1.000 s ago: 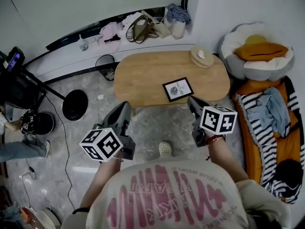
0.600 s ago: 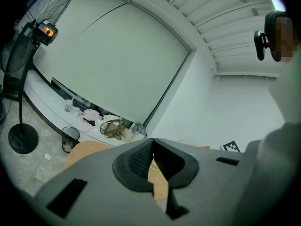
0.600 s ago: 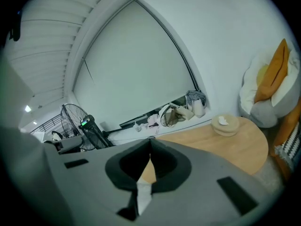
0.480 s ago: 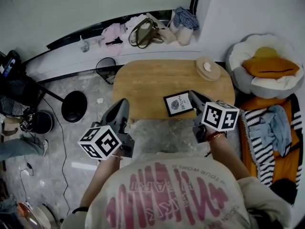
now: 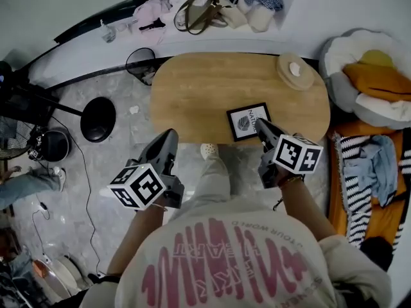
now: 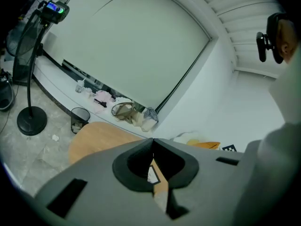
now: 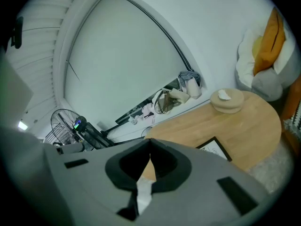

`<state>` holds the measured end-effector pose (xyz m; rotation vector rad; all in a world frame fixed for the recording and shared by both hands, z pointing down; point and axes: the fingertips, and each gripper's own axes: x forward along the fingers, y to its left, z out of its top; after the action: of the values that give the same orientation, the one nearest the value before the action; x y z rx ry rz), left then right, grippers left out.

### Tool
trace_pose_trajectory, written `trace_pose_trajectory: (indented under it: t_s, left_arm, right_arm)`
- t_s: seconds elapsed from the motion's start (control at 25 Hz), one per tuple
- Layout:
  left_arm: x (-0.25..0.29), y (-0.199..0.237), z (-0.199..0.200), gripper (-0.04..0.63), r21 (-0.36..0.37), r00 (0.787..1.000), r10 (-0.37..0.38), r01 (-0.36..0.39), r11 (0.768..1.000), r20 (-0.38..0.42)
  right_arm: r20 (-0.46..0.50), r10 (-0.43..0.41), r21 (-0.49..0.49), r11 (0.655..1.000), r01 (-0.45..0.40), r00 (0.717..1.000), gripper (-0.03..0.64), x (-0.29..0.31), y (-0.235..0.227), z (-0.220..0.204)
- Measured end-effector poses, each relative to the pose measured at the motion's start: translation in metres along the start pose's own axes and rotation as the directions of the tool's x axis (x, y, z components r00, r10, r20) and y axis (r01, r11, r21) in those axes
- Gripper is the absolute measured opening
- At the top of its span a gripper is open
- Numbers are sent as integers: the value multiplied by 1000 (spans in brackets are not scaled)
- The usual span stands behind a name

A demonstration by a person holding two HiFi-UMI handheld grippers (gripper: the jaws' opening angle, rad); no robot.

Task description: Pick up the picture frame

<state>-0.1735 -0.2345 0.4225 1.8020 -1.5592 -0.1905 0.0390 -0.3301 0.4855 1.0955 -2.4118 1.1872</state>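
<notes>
The picture frame [image 5: 249, 121], black-edged with a white print, lies flat near the front edge of the oval wooden table [image 5: 199, 95]. My right gripper [image 5: 259, 123] is shut and empty, its tip over the frame's right front corner; whether it touches the frame I cannot tell. In the right gripper view the frame [image 7: 215, 148] shows just right of the closed jaws of the right gripper [image 7: 150, 141]. My left gripper [image 5: 171, 134] hangs over the floor before the table's left front edge, shut and empty. Through the notch of the left gripper [image 6: 152, 139] a sliver of the frame [image 6: 151, 174] shows.
A round wooden dish [image 5: 295, 71] with a white lump sits at the table's far right. Bags and clothes [image 5: 199, 11] crowd the window ledge behind. A wastebasket [image 5: 140, 63] and a fan's round base [image 5: 98, 119] stand left. Cushions [image 5: 372, 76] and a striped blanket [image 5: 359, 185] lie right.
Both grippers have moved forward and down toward the table. The right tip went from short of the table edge to the frame's corner; the left has come closer to the table's front edge.
</notes>
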Motion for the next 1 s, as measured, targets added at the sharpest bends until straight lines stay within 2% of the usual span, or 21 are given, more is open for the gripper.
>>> trace_pose_trajectory:
  t_s: [0.24, 0.52, 0.64, 0.84, 1.0]
  left_arm:
    - [42, 45, -21, 3, -33, 997, 12, -14, 999, -80]
    - [91, 116, -38, 3, -68, 979, 57, -71, 995, -196]
    - [107, 141, -46, 3, -79, 969, 83, -103, 991, -232]
    - [120, 161, -84, 3, -113, 942, 105, -148, 983, -318]
    - [127, 162, -122, 3, -112, 913, 87, -142, 984, -399]
  right_arm:
    - [-63, -24, 44, 999, 27, 998, 5, 55, -26, -21]
    - [-159, -73, 207, 973, 106, 985, 5, 115, -67, -47]
    - [-195, -93, 230, 964, 137, 976, 5, 136, -88, -62]
    - [-285, -137, 220, 954, 204, 949, 5, 161, -129, -94]
    - [-368, -149, 206, 950, 237, 918, 5, 181, -156, -117]
